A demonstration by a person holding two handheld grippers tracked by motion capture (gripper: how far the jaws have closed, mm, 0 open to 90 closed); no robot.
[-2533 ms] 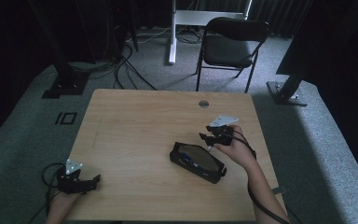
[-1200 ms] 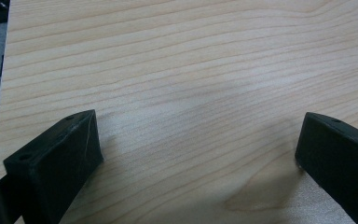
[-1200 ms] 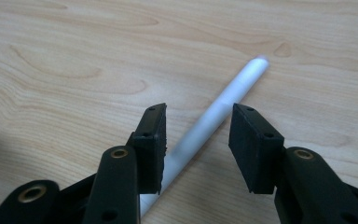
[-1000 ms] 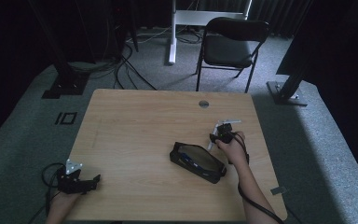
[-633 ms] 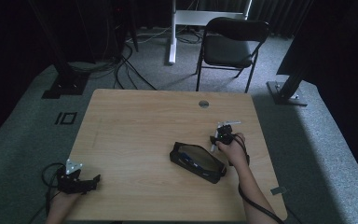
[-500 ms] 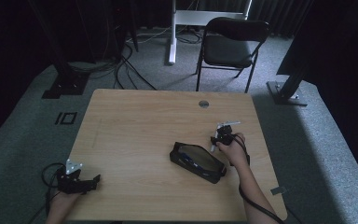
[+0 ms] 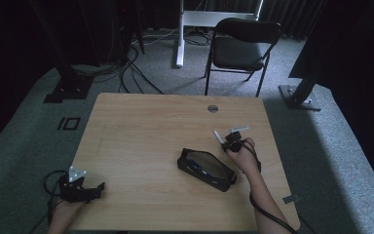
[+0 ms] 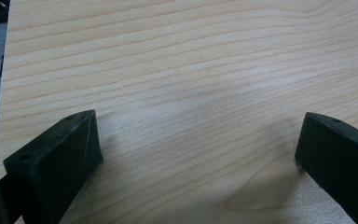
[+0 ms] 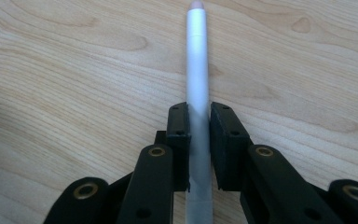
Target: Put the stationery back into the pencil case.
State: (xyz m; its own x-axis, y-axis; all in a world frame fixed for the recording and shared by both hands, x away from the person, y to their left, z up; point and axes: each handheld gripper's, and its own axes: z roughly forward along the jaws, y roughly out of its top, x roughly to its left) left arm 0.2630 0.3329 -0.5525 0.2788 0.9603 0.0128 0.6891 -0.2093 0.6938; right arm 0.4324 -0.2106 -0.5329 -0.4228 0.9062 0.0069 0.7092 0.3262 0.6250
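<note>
Jaws of your right gripper (image 9: 198, 123) had just closed on the grey pen (image 9: 197, 65), pickup done; next, you probably needed to carry it into the open pencil case (image 7: 207, 167), left gripper (image 8: 196, 154) idle, spread.

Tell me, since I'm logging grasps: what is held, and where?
The right gripper clamps a grey pen across its lower barrel; the left gripper holds nothing.
</note>
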